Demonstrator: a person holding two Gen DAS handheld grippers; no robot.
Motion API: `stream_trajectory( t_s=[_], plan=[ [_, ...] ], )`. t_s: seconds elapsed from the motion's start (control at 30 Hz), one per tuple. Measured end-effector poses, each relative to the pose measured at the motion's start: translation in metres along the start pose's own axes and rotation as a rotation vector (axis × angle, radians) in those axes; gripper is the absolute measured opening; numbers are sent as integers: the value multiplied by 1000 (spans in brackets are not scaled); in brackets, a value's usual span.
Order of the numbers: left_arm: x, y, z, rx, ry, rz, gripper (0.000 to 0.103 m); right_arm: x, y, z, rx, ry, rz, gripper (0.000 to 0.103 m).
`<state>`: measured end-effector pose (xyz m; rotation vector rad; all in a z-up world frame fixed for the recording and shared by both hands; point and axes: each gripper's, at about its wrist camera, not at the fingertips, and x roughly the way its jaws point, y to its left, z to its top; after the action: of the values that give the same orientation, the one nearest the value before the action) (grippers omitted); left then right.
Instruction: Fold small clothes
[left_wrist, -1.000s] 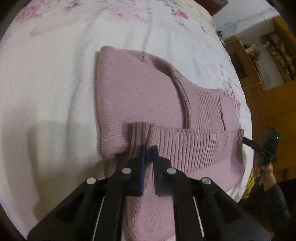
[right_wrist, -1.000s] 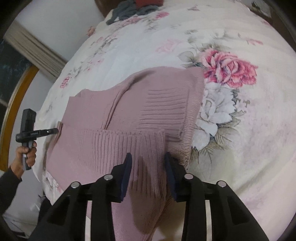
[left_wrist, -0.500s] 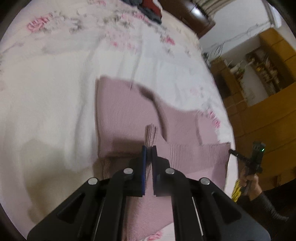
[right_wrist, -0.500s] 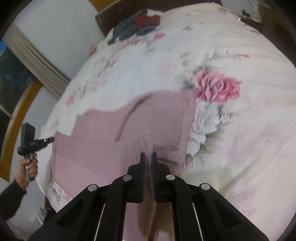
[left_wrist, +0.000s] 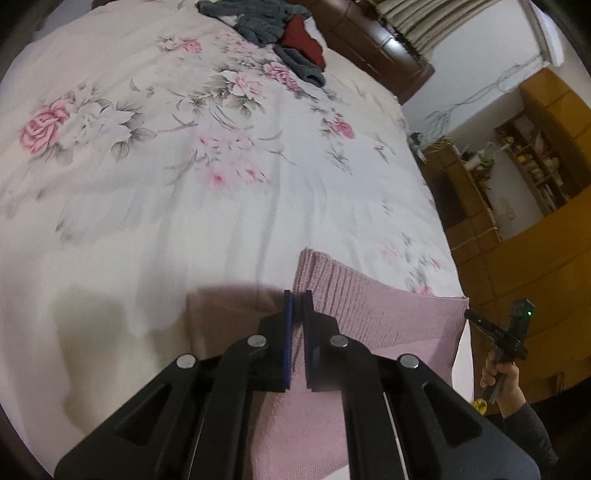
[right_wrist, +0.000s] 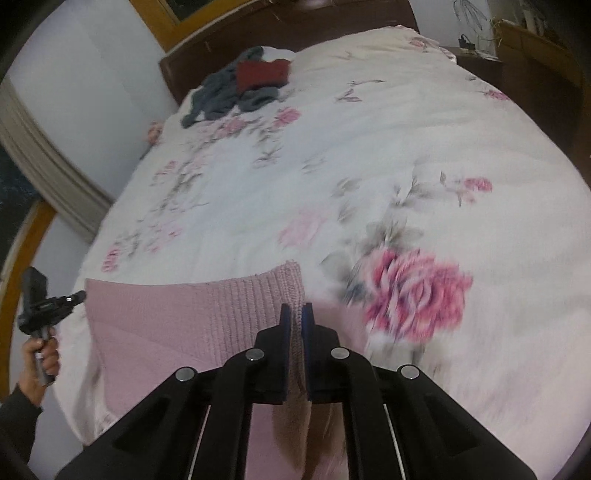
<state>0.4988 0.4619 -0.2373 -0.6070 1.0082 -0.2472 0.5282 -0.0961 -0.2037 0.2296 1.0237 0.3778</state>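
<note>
Since the earlier frame, both claws have lifted the pink ribbed knit sweater (left_wrist: 373, 317) hem, hiding its body. Left claw (left_wrist: 296, 302) and right claw (right_wrist: 295, 314) each clamp it (low centre) above the floral bedspread (left_wrist: 184, 206).

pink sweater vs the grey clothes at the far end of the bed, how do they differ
The pink sweater is ribbed knit, spread near the bed's close edge; the grey clothes lie in a crumpled heap by the headboard. Both the left gripper and the right gripper are shut on the pink sweater's edge; nothing touches the grey clothes. A red garment lies on the grey clothes; nothing lies on the pink sweater. Both rest on the floral bedspread.
</note>
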Motion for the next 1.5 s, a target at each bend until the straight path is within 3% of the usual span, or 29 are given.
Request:
stream_trajectory(
  t_s=[0.2,0.57,0.63,0.67,0.7,0.73,0.77,0.83,0.9,0.93,0.97,1.0,1.07,1.1,1.17,1.23,1.3,1.37,1.4,1.43,1.5],
  plan=[
    [56,14,27,-22,56,82,3,57,-5,27,-7,61,-87,6],
    [136,72,16,-131,201,210,4,125,-43,8,37,156,-150,6],
    [126,73,17,-160,161,230,10,129,-47,7,57,180,-131,9],
    [116,70,18,-164,119,247,12,125,-48,8,65,169,-133,16],
    [100,62,18,-153,57,230,15,114,-49,10,80,139,-128,22],
    [90,55,16,-140,24,192,16,99,-48,10,95,86,-109,22],
    [83,46,13,-126,10,114,16,89,-48,10,109,51,-81,22],
    [87,33,7,-100,53,9,16,81,-47,6,142,53,12,22],
    [112,30,-4,-83,163,31,16,91,-46,-6,172,120,91,22],
    [125,36,-9,-93,208,90,17,103,-48,-13,185,174,96,22],
    [133,42,-13,-106,230,138,15,111,-52,-17,197,200,84,15],
    [138,50,-15,-128,237,142,13,116,-59,-21,213,208,61,2],
    [130,51,-12,-155,222,139,13,116,-70,-20,268,211,78,2],
    [120,47,-10,-154,197,124,11,110,-70,-20,285,202,87,8],
    [93,34,-12,-132,152,26,12,89,-60,-21,270,175,154,10],
    [70,18,-32,-56,157,-77,14,73,-47,-31,235,178,228,10],
    [68,19,-50,-30,194,-67,16,64,-37,-51,198,211,279,10],
    [83,35,-66,-46,250,29,15,73,-38,-73,177,269,235,6],
    [90,44,-69,-60,269,64,5,79,-43,-81,177,277,212,0],
    [91,50,-71,-77,269,66,1,82,-52,-85,203,276,215,0],
    [76,46,-69,-86,232,59,3,73,-56,-84,239,258,217,2]
  ],
)
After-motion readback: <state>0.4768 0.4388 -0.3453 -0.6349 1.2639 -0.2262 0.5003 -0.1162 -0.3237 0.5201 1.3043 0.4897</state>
